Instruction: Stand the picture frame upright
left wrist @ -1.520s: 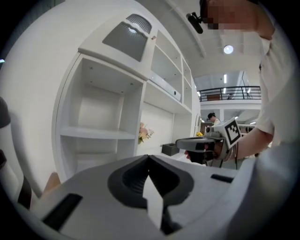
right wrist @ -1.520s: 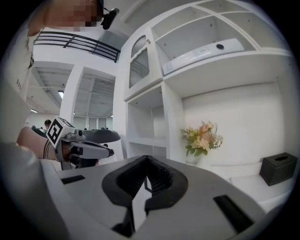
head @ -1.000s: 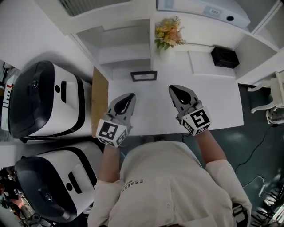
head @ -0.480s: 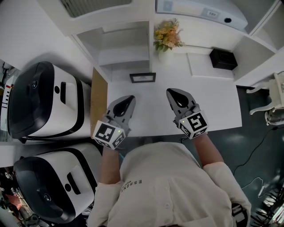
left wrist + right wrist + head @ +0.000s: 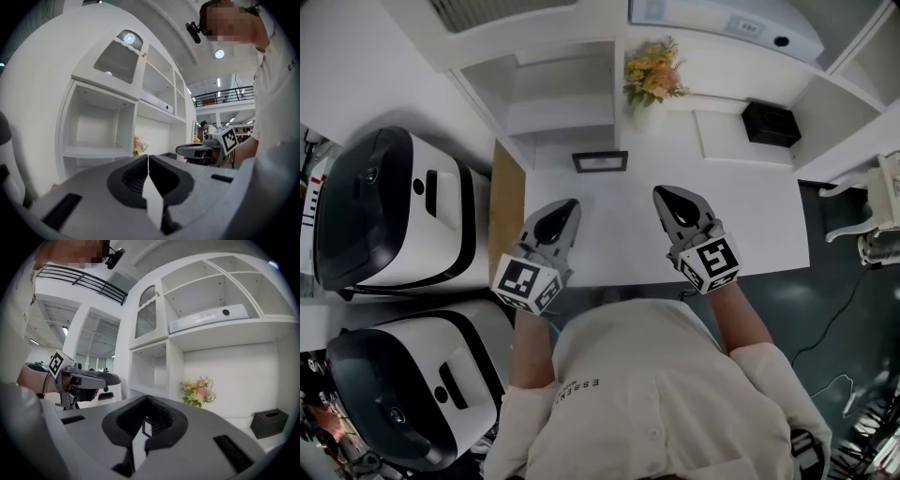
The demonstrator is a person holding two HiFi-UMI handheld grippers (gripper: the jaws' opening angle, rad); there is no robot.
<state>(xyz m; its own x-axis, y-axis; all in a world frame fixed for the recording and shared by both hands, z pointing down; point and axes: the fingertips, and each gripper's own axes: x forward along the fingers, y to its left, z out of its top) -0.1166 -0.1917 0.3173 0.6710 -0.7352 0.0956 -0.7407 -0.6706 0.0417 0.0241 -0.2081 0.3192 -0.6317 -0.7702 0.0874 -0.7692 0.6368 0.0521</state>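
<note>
White worktop (image 5: pixel 750 216), dark picture frame (image 5: pixel 600 161) at its far edge, near the flowers (image 5: pixel 654 73), left claw (image 5: pixel 566 206) and right claw (image 5: pixel 666 194) side by side on the near half, both closed tight, holding nothing, apart from the frame

right gripper (image 5: pixel 146 401) jaws shut together, nothing held. small dark picture frame (image 5: pixel 146 426) shows through the gap behind the pads, pose unclear. left gripper (image 5: pixel 110 379) at left, marker cube (image 5: pixel 56 364) on it. flowers (image 5: pixel 199 392) and black box (image 5: pixel 269 423) back right. 1 white device (image 5: pixel 208 317) on the upper shelf.
</note>
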